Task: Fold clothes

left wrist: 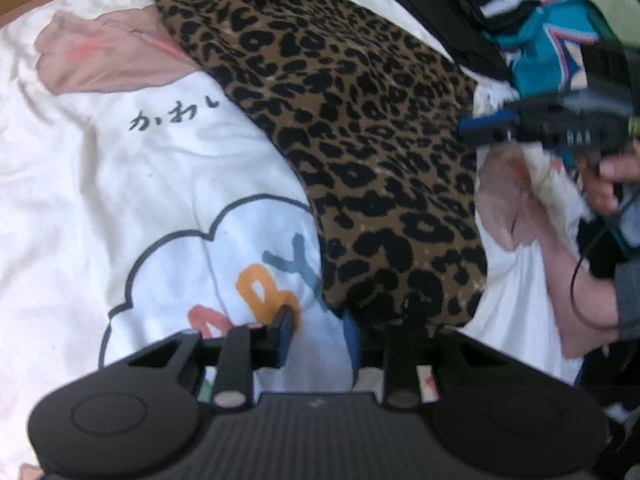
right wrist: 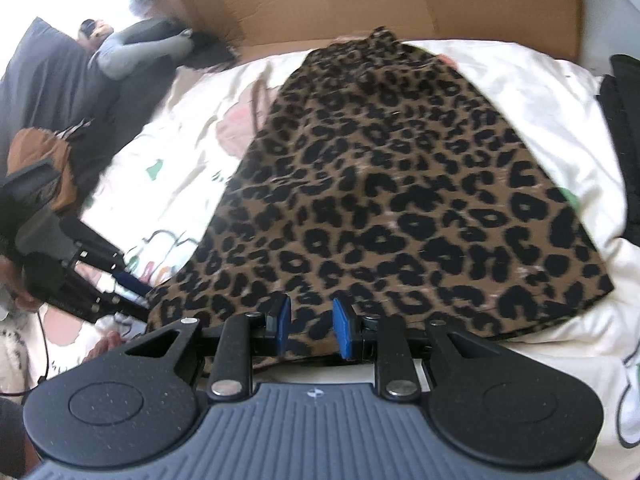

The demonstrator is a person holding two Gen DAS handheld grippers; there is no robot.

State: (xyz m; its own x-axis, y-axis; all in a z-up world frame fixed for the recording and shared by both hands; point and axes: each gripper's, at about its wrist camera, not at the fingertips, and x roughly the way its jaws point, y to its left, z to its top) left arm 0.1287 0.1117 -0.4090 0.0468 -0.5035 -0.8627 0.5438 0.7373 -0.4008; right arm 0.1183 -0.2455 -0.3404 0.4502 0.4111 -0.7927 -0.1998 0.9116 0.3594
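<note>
The leopard cloth (right wrist: pixel 400 200) lay flat on the white bed cover (right wrist: pixel 560 92). It looked soft and floppy, best grabbed at its near edge. The right gripper (right wrist: pixel 311 328) was partly open over that edge, holding nothing. The left gripper (left wrist: pixel 320 328) was at a near corner; its hold was hidden.

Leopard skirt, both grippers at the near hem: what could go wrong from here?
1. The right gripper has hem between its pads with a visible gap each side, so the skirt may slip on lifting.
2. The left gripper sits at the skirt's corner, right over the printed sheet; it could pinch the sheet too.
3. Both views are blurred, so the grips are hard to confirm.
</note>
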